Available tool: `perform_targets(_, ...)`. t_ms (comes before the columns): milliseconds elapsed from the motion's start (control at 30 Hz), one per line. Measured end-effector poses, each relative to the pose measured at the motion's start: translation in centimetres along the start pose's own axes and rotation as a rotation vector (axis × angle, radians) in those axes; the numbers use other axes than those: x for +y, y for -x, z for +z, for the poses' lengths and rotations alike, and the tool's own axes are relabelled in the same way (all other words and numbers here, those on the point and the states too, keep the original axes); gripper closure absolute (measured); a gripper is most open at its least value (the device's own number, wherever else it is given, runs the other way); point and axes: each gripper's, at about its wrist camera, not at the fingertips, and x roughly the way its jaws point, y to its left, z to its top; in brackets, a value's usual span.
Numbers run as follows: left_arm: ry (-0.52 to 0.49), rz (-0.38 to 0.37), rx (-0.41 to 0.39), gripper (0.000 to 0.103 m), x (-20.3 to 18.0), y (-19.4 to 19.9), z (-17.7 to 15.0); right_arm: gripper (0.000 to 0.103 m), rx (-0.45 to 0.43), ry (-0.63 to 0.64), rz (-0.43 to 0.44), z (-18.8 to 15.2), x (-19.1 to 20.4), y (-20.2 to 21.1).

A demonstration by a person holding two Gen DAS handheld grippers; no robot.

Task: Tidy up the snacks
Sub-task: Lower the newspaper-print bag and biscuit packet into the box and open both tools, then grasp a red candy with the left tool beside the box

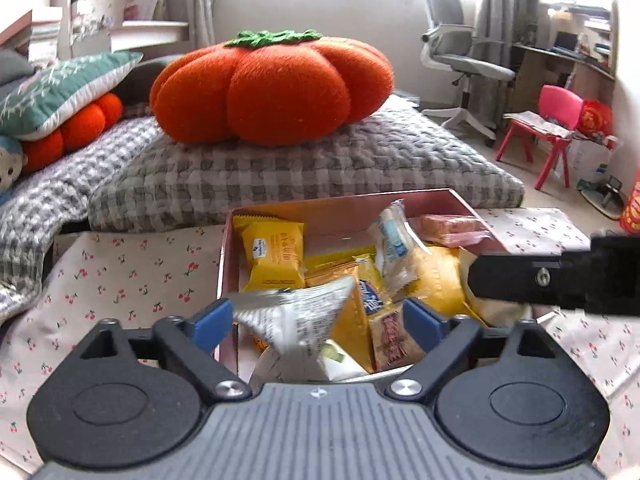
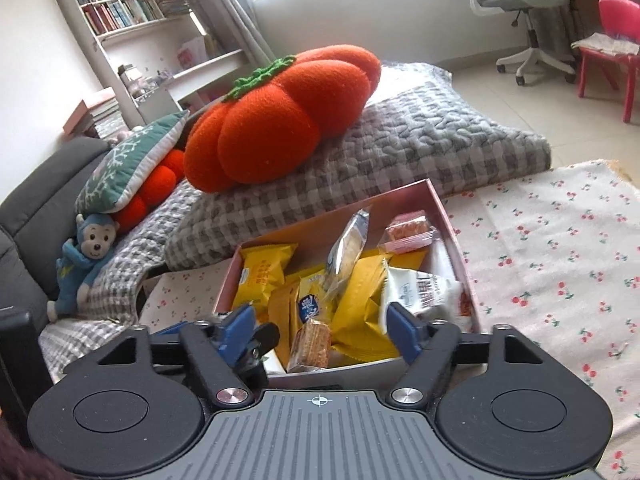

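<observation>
A pink box [image 1: 344,204] [image 2: 448,216] sits on the cherry-print cloth and holds several wrapped snacks: a yellow packet [image 1: 276,252] [image 2: 262,276], a clear cracker pack [image 1: 394,236] [image 2: 348,248] and a pink wafer pack [image 1: 448,228] [image 2: 408,232]. My left gripper [image 1: 318,320] hangs open over the box's near end; a blurred white triangular packet [image 1: 296,316] lies between its blue pads, loose. My right gripper [image 2: 320,326] is open and empty above the box's near edge. A white packet [image 2: 420,292] lies by its right pad.
The right gripper's black body [image 1: 560,276] juts in at the box's right side. A grey checked cushion [image 1: 304,164] with an orange pumpkin pillow [image 1: 272,88] lies behind the box. A sofa and monkey toy [image 2: 86,256] stand left, a red chair [image 1: 556,120] right.
</observation>
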Motion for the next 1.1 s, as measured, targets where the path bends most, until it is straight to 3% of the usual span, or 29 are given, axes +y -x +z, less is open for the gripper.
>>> perform_targets(500,0.051,0.003,0.084,0.001,1.1,3.3,-1.6,0.005,-0.016,0.033,-0.088,-1.2,-1.5,4.9)
perform_targets(700,0.094,-0.012,0.159,0.001,1.8,3.3,-3.1,0.004,0.022,0.134,-0.129,-2.5,-1.1,5.3)
perform_targets(867,0.163,-0.075,0.244,0.001,2.0,2.5,-4.2,0.004,0.068,0.242,-0.169,-4.0,-0.9,4.8)
perform_targets(933,0.189,-0.097,0.281,0.003,1.9,2.0,-4.7,0.004,0.083,0.283,-0.182,-4.5,-0.9,4.6)
perform_targets(1100,0.268,-0.149,0.382,0.028,1.5,0.6,-5.5,0.004,0.109,0.317,-0.201,-5.2,-1.3,4.2)
